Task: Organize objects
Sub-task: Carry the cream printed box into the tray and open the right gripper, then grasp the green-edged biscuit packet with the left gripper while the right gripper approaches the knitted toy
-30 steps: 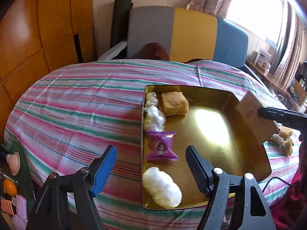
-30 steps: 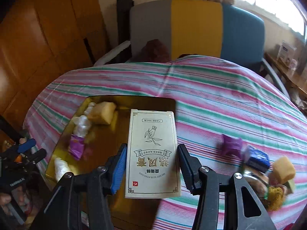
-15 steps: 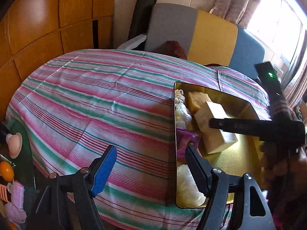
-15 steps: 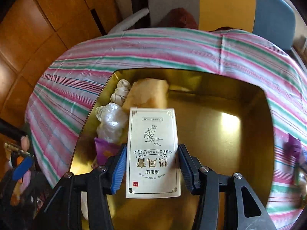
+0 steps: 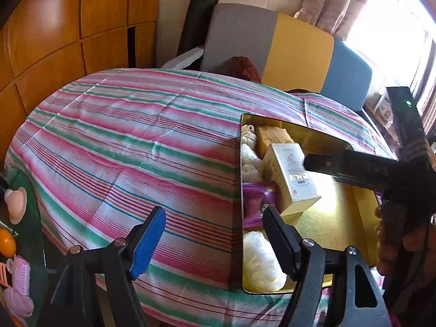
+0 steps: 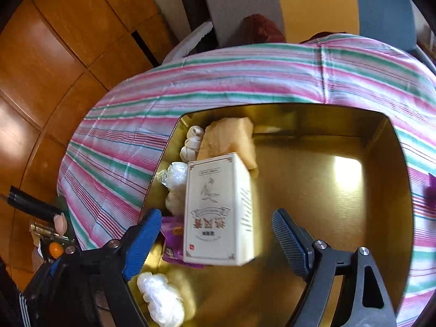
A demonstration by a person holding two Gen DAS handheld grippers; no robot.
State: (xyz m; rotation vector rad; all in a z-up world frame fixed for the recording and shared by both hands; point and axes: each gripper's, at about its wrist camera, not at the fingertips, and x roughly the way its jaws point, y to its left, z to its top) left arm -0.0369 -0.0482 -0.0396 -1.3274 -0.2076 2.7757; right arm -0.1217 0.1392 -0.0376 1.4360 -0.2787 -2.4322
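Hiding purple candy (image 6: 174, 234), cream box (image 6: 218, 209), gold tray (image 6: 313, 190)

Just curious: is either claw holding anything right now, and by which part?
Nothing. The right gripper is open around the box in the tin; the left gripper is open.

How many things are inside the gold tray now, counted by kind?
In the tray:
Cream box: 1
Yellow block: 1
Purple candy: 1
White knotted bundle: 1
Clear-wrapped white lumps: 2
Total: 6
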